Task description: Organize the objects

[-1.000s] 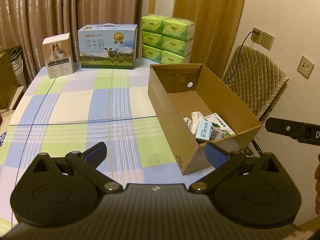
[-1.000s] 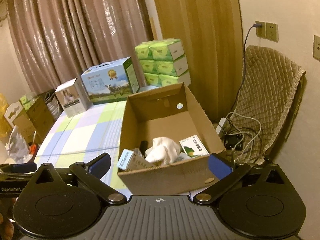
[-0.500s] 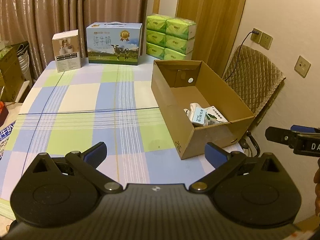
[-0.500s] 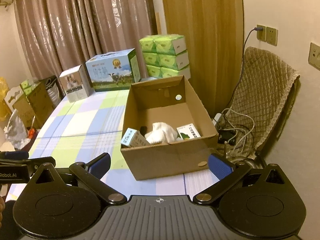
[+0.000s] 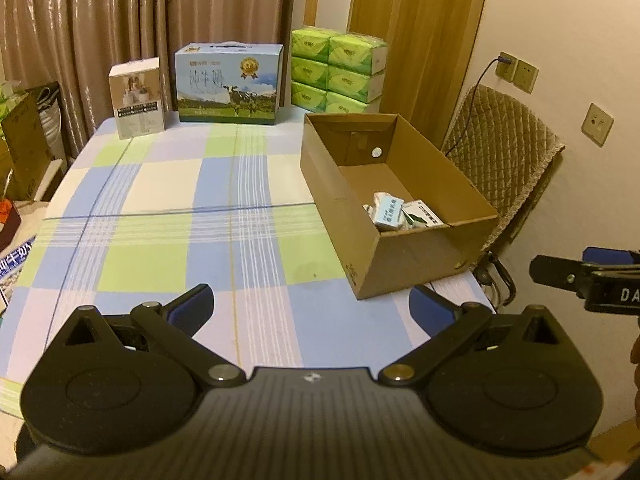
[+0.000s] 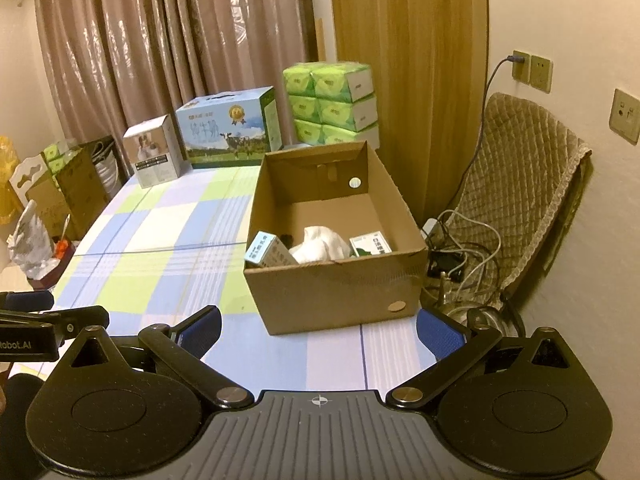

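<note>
Both claws [image 5: 312,306] [image 6: 319,326] gape empty, short of the cardboard box [image 6: 340,296].

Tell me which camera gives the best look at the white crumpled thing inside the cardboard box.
The right wrist view: the white crumpled thing lies in plain sight between two small cartons in the cardboard box. In the left wrist view, the near carton and the box wall hide nearly all of it.
</note>
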Motion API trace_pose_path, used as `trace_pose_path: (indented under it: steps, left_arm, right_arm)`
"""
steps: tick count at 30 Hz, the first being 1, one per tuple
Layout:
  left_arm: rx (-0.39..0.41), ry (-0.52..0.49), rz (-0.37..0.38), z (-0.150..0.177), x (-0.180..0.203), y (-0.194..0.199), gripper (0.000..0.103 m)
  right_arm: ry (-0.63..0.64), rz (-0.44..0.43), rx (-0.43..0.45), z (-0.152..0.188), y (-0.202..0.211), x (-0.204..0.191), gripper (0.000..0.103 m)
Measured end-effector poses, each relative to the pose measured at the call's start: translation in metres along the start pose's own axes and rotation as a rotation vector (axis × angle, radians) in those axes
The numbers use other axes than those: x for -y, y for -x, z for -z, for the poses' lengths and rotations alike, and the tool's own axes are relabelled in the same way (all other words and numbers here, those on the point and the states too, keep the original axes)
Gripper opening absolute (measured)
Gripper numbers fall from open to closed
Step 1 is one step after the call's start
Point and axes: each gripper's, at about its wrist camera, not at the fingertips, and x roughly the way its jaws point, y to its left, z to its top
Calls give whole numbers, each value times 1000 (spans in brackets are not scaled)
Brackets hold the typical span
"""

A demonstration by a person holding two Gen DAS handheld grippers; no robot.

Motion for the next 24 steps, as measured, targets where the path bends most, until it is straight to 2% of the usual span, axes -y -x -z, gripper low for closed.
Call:
trace_pose_path:
  steps: [24]
  left_arm:
    - [-23, -3, -10, 13, 10, 2, 102]
  right_arm:
    - [-2, 3, -34, 11, -2, 0, 101]
